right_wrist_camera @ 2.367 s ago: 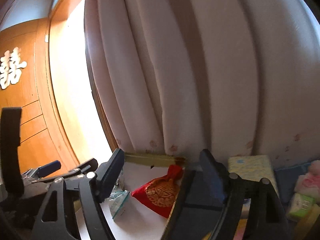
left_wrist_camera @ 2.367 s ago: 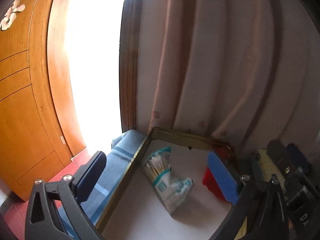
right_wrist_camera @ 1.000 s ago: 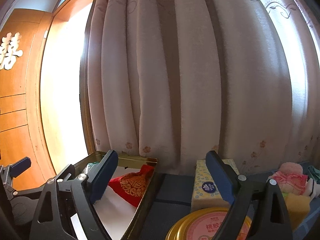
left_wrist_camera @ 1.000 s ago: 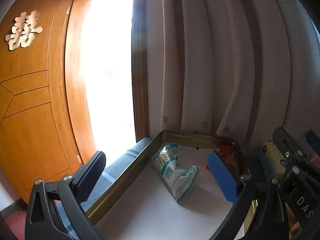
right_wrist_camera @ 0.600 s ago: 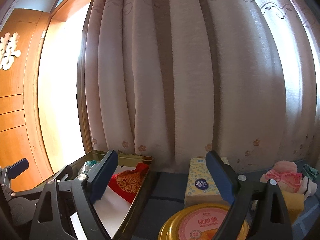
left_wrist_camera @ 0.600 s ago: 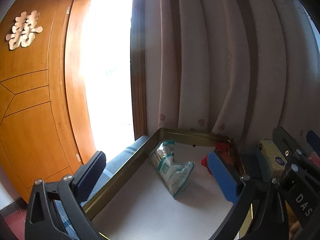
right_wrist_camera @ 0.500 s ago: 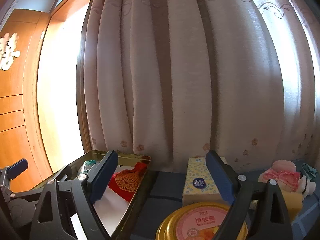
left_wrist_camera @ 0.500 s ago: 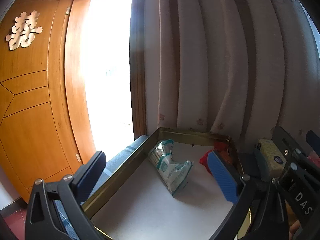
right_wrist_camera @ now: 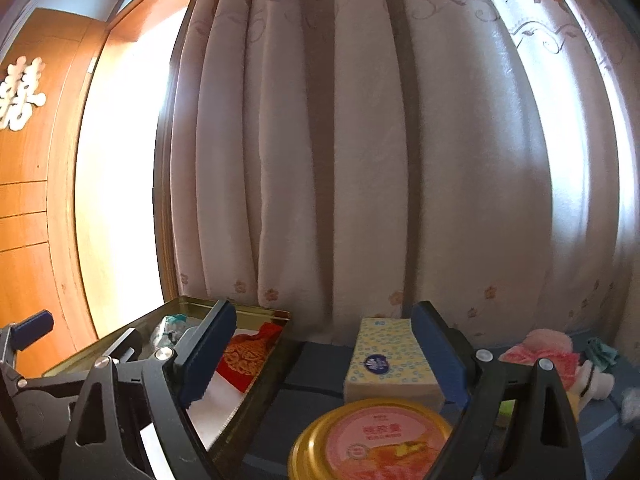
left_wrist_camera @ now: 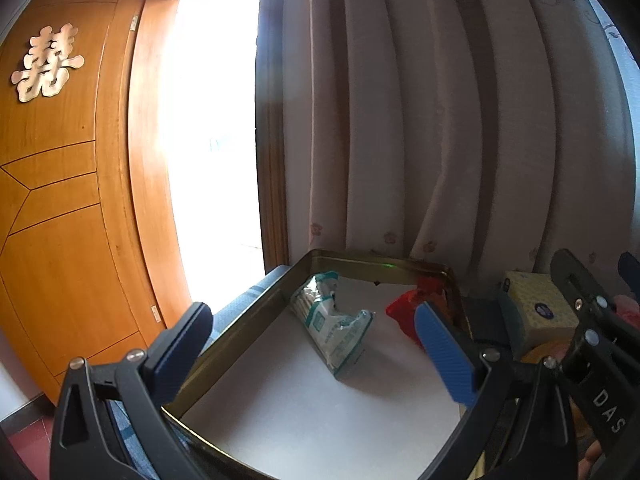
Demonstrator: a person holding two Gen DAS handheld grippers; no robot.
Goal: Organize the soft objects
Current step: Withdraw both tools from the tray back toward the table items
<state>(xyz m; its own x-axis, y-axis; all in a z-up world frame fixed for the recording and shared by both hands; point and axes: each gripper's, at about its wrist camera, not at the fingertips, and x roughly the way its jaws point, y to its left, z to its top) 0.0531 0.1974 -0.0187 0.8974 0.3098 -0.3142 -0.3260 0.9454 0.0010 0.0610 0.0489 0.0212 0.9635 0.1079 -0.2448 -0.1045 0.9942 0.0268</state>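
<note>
A gold-rimmed tin tray (left_wrist_camera: 372, 258) with a white liner holds a clear packet of cotton swabs (left_wrist_camera: 332, 328) and a red embroidered pouch (left_wrist_camera: 402, 308). My left gripper (left_wrist_camera: 312, 348) hovers open over the tray's near half, with nothing between its blue pads. My right gripper (right_wrist_camera: 324, 352) is open too, right of the tray (right_wrist_camera: 240, 312). A yellow tissue pack (right_wrist_camera: 388, 356) lies on the blue cloth ahead of it, close to the right finger and not pinched. The red pouch (right_wrist_camera: 248, 354) shows behind the right gripper's left finger.
A round gold tin with a pink lid (right_wrist_camera: 372, 440) sits just under the right gripper. A pink plush toy (right_wrist_camera: 548, 348) and small items lie at far right. Pale curtains (right_wrist_camera: 360, 160) hang close behind, with a wooden door (left_wrist_camera: 52, 200) at left.
The right gripper has drifted rightward, so the tissue pack and round tin now sit more centrally in its view. The left gripper tilted up from the tray earlier and has since stayed almost still.
</note>
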